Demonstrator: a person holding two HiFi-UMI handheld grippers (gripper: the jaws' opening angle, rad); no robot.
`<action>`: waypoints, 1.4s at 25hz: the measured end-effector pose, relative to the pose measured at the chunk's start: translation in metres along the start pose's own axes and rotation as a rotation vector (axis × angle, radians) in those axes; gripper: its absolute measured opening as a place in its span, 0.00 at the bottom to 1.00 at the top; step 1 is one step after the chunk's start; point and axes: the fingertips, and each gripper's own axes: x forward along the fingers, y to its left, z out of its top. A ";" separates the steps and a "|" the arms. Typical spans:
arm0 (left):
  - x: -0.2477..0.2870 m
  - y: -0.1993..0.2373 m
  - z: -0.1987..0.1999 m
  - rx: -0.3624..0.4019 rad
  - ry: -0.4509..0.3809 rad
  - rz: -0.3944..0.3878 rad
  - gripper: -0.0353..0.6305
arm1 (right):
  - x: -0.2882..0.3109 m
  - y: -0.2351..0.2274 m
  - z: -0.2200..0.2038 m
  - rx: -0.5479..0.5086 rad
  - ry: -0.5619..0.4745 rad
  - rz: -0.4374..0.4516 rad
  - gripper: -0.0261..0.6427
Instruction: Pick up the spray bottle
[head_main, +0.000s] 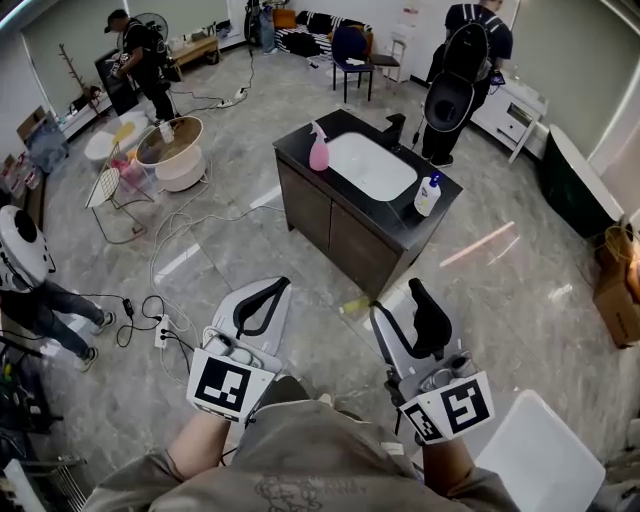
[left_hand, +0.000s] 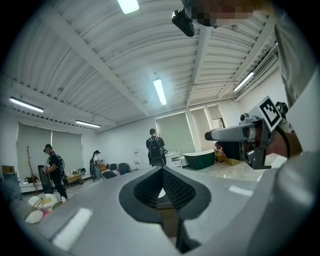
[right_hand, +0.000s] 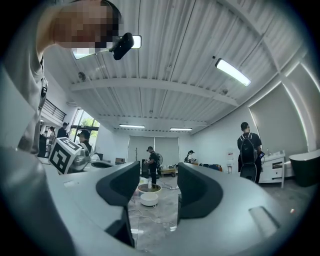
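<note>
Floor (head_main: 480, 275) clear to sink cabinet (head_main: 325, 215); pwr strip (head_main: 162, 331) left.

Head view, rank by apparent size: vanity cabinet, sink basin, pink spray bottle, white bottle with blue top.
1. vanity cabinet
2. sink basin
3. pink spray bottle and white bottle with blue top: these look about alike, so I won't rank them against each other.

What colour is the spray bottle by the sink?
The spray bottle is pink; the head view shows it best.
</note>
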 end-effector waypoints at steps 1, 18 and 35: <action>0.000 0.000 0.000 -0.001 0.000 0.003 0.05 | -0.001 0.000 -0.001 0.001 0.005 0.004 0.42; 0.033 0.039 -0.024 -0.023 0.028 0.007 0.05 | 0.050 -0.017 -0.033 -0.008 0.095 0.000 0.42; 0.145 0.210 -0.066 -0.060 0.037 -0.017 0.05 | 0.254 -0.060 -0.059 -0.030 0.147 -0.002 0.41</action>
